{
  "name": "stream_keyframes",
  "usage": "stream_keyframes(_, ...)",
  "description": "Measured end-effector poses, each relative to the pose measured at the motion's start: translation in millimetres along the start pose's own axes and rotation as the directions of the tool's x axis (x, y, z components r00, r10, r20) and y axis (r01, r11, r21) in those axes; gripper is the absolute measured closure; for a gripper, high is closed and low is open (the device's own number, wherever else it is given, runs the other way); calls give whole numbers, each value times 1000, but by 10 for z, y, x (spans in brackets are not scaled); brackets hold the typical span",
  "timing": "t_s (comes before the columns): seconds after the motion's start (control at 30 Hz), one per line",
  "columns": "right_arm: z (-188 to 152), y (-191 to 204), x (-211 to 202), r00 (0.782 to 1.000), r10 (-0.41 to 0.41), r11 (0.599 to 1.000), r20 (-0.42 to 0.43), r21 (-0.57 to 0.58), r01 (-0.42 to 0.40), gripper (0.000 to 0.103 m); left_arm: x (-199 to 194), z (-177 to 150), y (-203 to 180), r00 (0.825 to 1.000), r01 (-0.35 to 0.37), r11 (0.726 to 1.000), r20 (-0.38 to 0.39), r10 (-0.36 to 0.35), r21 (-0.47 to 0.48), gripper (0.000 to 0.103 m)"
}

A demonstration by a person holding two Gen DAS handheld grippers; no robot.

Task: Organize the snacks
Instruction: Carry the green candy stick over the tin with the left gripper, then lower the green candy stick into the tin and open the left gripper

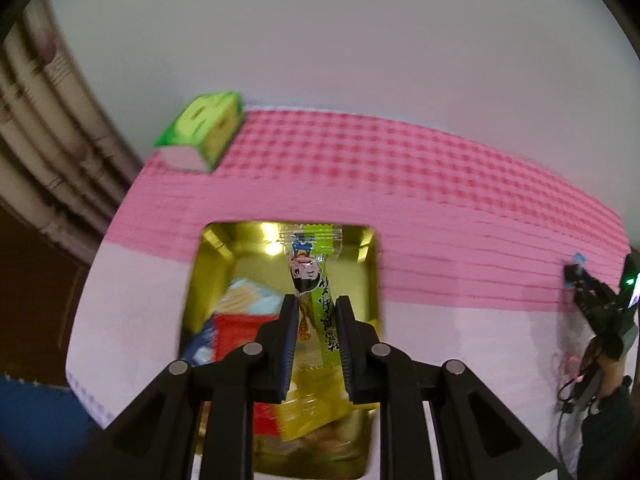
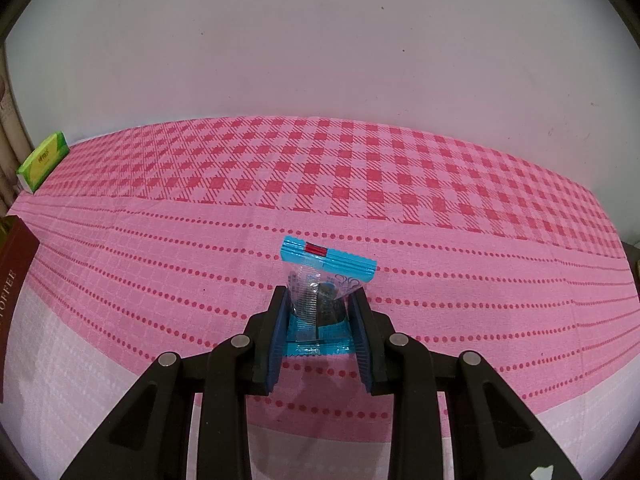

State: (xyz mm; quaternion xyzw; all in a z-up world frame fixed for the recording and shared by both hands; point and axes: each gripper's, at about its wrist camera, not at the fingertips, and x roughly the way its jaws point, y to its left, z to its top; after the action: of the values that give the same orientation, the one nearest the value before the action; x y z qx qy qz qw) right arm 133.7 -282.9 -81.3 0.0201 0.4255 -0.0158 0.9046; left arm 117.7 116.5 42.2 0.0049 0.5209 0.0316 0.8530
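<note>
My left gripper [image 1: 318, 304] is shut on a long green snack packet [image 1: 314, 292] with a cartoon face, held above a gold tray [image 1: 208, 256]. The tray holds several snacks, among them a red packet [image 1: 236, 332] and a yellow packet [image 1: 316, 408]. My right gripper [image 2: 320, 300] is shut on a blue and clear snack packet [image 2: 326, 276], lifted a little off the pink checked cloth [image 2: 320, 168]. The right gripper also shows at the far right of the left wrist view [image 1: 576, 276].
A green box [image 1: 204, 128] stands at the cloth's back left corner; it also shows in the right wrist view [image 2: 42, 160]. A dark red toffee box [image 2: 12, 292] sits at the left edge. A white wall [image 2: 320, 40] runs behind the table.
</note>
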Motion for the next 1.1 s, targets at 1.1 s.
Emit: stream_keyframes(1.1,9,-38,10,1000,5,1000,2,-7,-5,76,412,-473,439,990,-125,992,-57,127,27,83)
